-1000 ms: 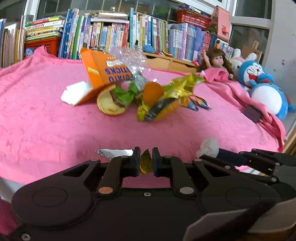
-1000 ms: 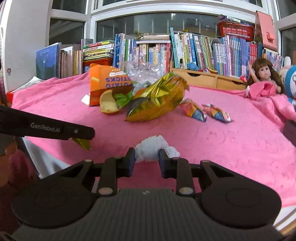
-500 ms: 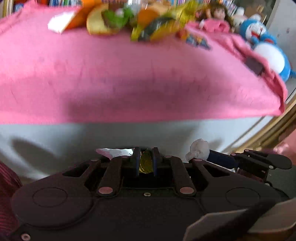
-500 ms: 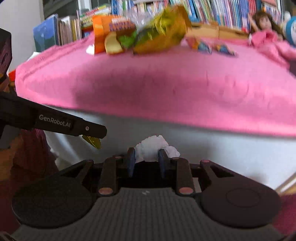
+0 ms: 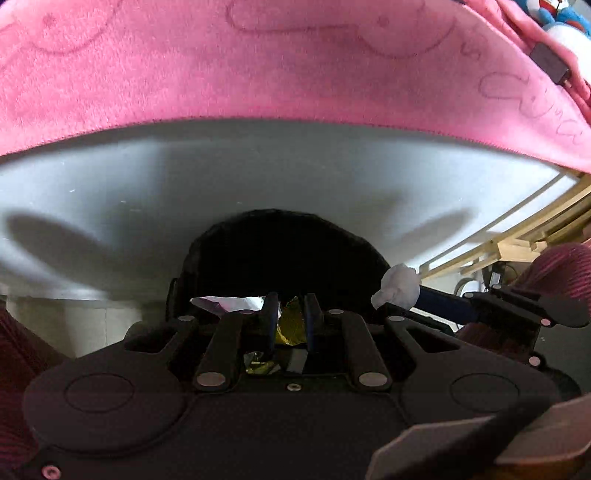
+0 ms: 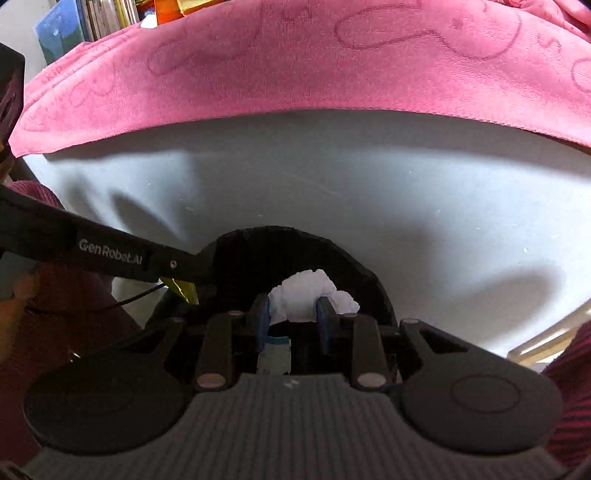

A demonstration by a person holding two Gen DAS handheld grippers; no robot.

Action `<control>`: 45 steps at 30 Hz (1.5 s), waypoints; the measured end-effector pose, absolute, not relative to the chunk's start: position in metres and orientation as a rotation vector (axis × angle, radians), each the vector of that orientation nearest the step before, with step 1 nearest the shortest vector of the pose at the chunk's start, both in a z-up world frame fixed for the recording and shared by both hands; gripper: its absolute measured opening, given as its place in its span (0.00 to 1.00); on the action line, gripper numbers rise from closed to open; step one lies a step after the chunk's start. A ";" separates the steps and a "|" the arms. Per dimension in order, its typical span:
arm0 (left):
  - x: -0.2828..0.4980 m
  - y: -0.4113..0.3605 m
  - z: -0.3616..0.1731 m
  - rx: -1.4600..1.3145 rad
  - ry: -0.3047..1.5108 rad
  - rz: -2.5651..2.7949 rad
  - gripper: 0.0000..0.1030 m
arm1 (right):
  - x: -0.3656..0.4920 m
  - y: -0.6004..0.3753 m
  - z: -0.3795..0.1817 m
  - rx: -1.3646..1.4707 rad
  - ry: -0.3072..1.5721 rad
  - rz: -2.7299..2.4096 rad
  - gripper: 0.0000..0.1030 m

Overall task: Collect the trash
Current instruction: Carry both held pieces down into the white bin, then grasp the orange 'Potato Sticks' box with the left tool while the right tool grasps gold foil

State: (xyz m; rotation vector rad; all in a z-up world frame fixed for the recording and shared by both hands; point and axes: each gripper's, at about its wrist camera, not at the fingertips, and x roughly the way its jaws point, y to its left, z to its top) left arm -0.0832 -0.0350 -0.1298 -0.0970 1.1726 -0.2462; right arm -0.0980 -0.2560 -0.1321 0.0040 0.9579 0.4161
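1. Here, the biggest thing in both wrist views is the pink blanket (image 5: 295, 66), which drapes over the top of a pale white front panel (image 5: 258, 173); faint outline drawings and looping script are stitched into the pink fabric, too warped to read.
2. Below the panel sits a black bin (image 5: 284, 251), its dark rounded mouth directly ahead of both tools; in the right wrist view the same bin (image 6: 295, 251) lies just past the fingertips.
3. The left gripper (image 5: 290, 314) has its jaws clenched on a gold foil wrapper (image 5: 291, 325), pinched between the two fingers, with a silvery-white flap of it sticking out to the left over the bin's opening.
4. From the right wrist view, the left gripper (image 6: 192, 275) reaches in from the left edge; white lettering on its black arm reads "GenRobot.AI", and the gold foil wrapper (image 6: 183, 288) hangs from its tip at the bin's rim.
5. The right gripper (image 6: 293, 314) has its jaws grasping a crumpled white tissue (image 6: 306, 291), which bulges out above and to the right of the fingers, over the bin's mouth.
6. In the left wrist view, the right gripper (image 5: 417, 291) comes in from the right with the crumpled white tissue (image 5: 399, 284) at its tip, beside the bin's edge.
7. A dark red ribbed sleeve (image 5: 561, 269) shows behind that tool.
8. Book spines (image 6: 96, 14) and a blue-and-white plush toy (image 5: 554, 18) peek over the blanket; no titles are legible.
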 end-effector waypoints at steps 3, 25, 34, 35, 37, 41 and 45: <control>-0.082 -0.038 -0.132 -0.090 1.180 -0.240 0.15 | -0.098 -0.255 -0.133 0.004 0.964 0.417 0.33; -0.080 -0.044 -0.120 -0.047 1.154 -0.197 0.67 | -0.093 -0.260 -0.127 0.033 0.954 0.414 0.61; -0.082 -0.041 -0.092 -0.023 1.071 -0.183 0.74 | -0.095 -0.265 -0.099 0.024 0.874 0.406 0.66; -0.082 -0.040 -0.084 -0.027 1.049 -0.185 0.75 | -0.094 -0.267 -0.093 0.026 0.857 0.408 0.67; -0.083 -0.035 -0.067 -0.041 0.996 -0.191 0.78 | -0.093 -0.271 -0.078 0.029 0.804 0.411 0.69; -0.083 -0.025 -0.033 -0.064 0.877 -0.190 0.82 | -0.087 -0.279 -0.050 0.025 0.700 0.412 0.73; -0.078 -0.014 -0.002 -0.096 0.769 -0.176 0.84 | -0.079 -0.283 -0.025 0.036 0.611 0.404 0.78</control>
